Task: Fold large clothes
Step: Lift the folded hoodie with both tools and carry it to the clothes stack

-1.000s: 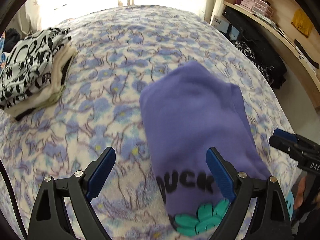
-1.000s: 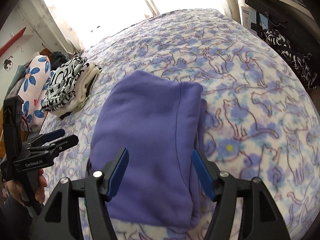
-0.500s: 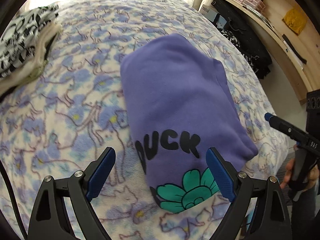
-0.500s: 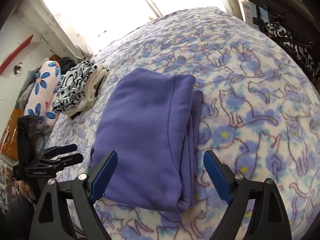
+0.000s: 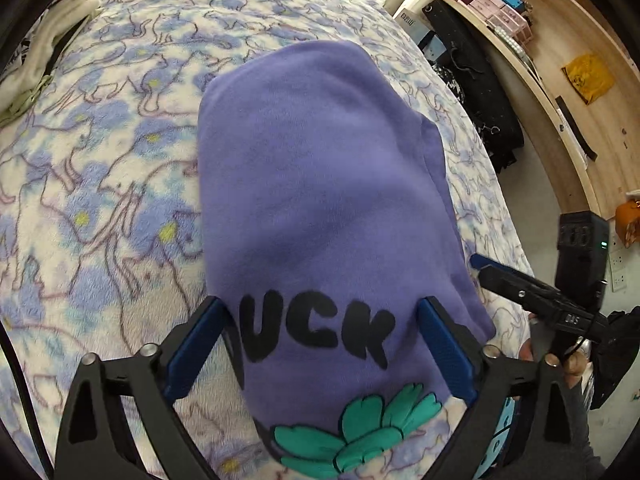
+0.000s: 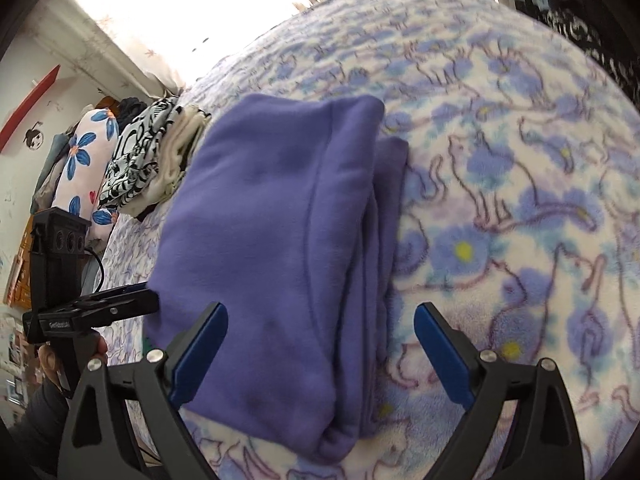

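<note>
Purple fleece folded on the bed, both grippers released

Purple garment (image 5: 320, 184) lies folded on the cat-print bed (image 5: 100, 200). Only the left wrist view shows its black "UCK" lettering and green flower, plus wooden shelves (image 5: 560, 80); there the left gripper (image 5: 320, 348) straddles the print, jaws just widened, pads not pressing. Only the right view shows the stacked edge layers and a folded pile (image 6: 152, 160); the right gripper (image 6: 320, 352), jaws likewise just widened, hovers released over that edge.

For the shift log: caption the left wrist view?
Open left gripper over the folded purple sweatshirt on the cat-print blanket, right gripper alongside.
</note>
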`<action>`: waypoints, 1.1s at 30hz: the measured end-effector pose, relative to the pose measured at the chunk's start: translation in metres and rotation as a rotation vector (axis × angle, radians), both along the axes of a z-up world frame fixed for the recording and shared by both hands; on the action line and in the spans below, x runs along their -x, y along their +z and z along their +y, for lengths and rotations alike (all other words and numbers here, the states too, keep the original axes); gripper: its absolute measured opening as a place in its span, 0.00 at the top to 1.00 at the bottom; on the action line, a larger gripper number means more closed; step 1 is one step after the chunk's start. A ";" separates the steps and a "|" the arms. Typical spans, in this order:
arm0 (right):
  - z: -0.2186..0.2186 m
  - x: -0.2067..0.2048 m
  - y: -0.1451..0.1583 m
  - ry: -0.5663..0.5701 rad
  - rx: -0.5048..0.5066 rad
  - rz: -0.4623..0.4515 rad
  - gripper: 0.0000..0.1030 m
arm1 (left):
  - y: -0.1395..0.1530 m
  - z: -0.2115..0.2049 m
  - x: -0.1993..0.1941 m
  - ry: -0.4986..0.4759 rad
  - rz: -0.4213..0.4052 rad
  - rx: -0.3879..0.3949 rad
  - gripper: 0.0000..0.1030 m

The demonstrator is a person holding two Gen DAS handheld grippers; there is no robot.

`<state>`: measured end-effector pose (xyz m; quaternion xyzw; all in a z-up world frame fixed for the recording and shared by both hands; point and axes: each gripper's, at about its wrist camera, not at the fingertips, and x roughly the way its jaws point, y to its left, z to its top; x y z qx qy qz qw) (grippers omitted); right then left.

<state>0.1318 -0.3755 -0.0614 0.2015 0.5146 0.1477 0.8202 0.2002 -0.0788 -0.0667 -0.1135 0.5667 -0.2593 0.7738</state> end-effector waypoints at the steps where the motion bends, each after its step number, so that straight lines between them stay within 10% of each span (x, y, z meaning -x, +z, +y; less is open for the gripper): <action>1: -0.002 -0.004 -0.005 0.000 -0.024 0.013 0.08 | -0.001 -0.001 -0.002 0.000 -0.004 0.003 0.04; 33: 0.006 -0.054 -0.066 0.161 -0.267 0.119 0.07 | -0.052 0.030 -0.032 -0.099 0.091 0.286 0.00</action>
